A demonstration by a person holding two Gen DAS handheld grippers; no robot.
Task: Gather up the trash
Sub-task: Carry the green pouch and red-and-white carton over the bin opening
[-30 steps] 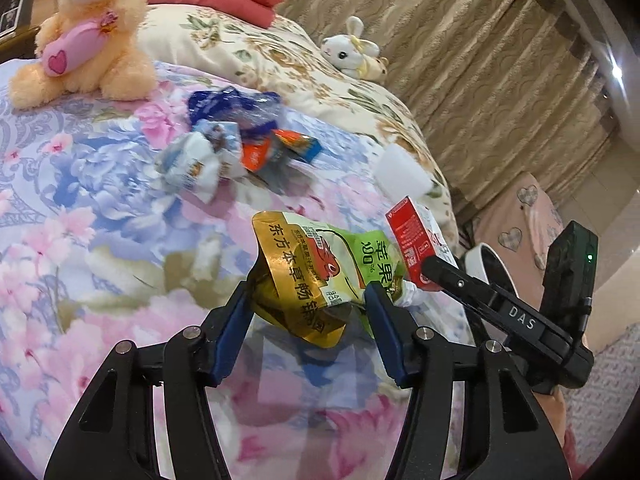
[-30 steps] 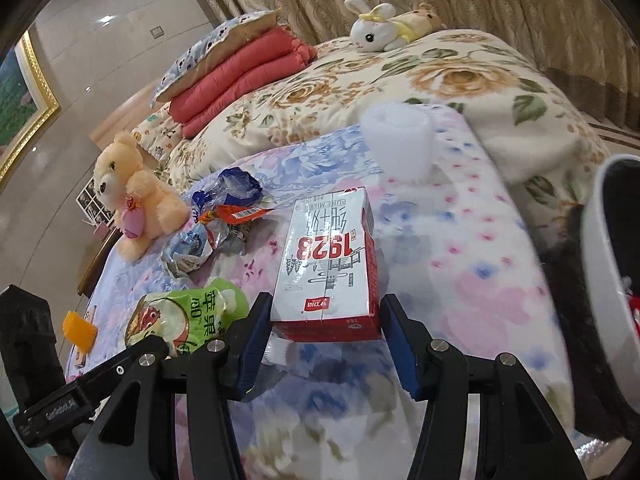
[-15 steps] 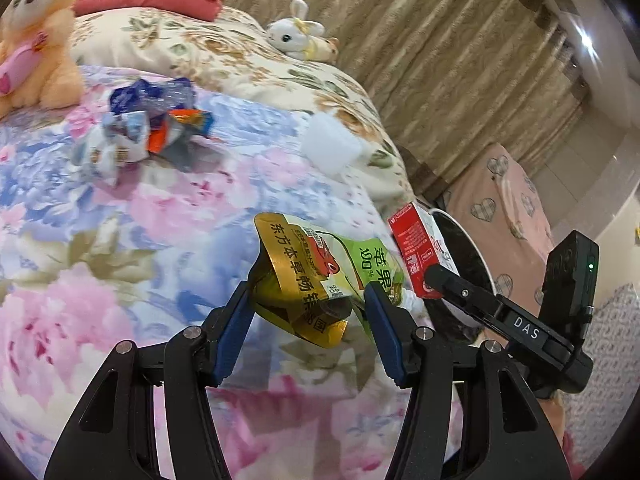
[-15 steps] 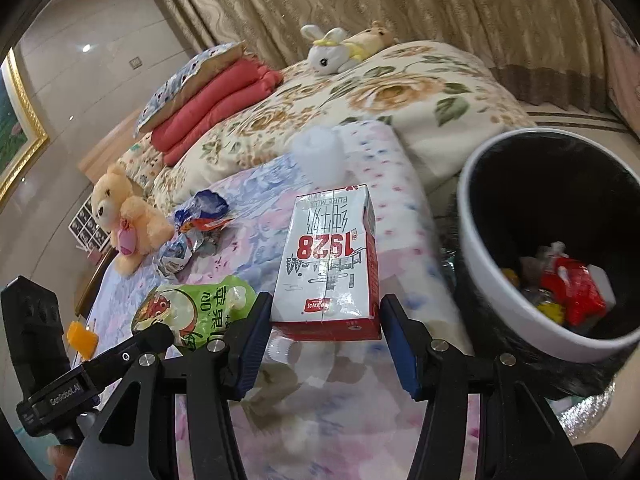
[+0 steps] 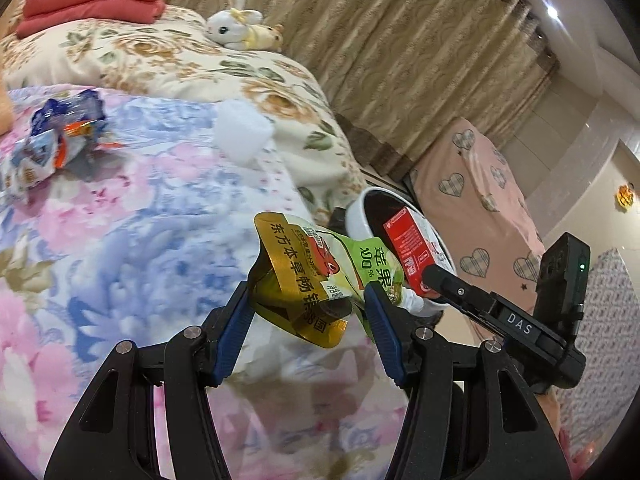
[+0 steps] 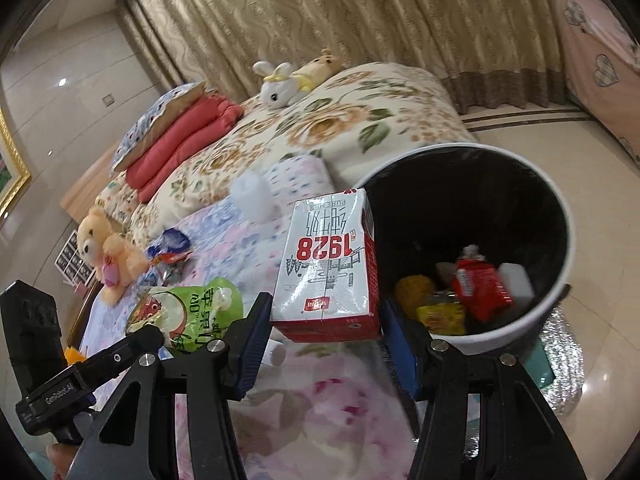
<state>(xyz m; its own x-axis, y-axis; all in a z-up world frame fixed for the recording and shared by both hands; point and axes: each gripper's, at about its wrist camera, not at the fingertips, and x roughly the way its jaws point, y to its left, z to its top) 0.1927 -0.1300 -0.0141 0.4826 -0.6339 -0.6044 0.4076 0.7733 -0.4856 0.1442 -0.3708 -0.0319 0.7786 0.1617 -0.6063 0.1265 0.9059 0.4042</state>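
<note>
Blue pads on my left gripper (image 5: 308,312) are closed partway on a crumpled green-and-gold juice pouch (image 5: 316,276), pinching it by its folded gold end, so the pouch hangs off the bedspread (image 5: 132,216) over the bed's near edge. My right gripper (image 6: 324,340) is likewise about half open and clamped on the red base of a white milk carton (image 6: 328,264) with "1928" printed on it upside down; the carton stands upright between the pads, just beside the rim of the trash bin (image 6: 560,216). That bin, white outside and black inside, sits on the glossy floor (image 6: 600,184) against the bed's edge and already holds a red packet (image 6: 480,288), a yellow wrapper (image 6: 440,316) and a white block (image 6: 516,280). More crumpled wrappers (image 5: 56,136), blue, white and orange, lie on the pink-and-blue floral bedspread toward its far left side, and a white cup (image 5: 244,136) lies near its far edge. Beyond them a cream floral quilt (image 5: 168,60) carries a white plush rabbit (image 5: 236,28), with folded red blankets (image 5: 92,0) at the head end. A teddy bear (image 6: 108,252) sits at the bedspread's left edge in the right camera's view. Beige patterned curtains (image 6: 360,16) cover the back wall, and a pink cloth with hearts (image 5: 480,208) drapes something behind the bin.
</note>
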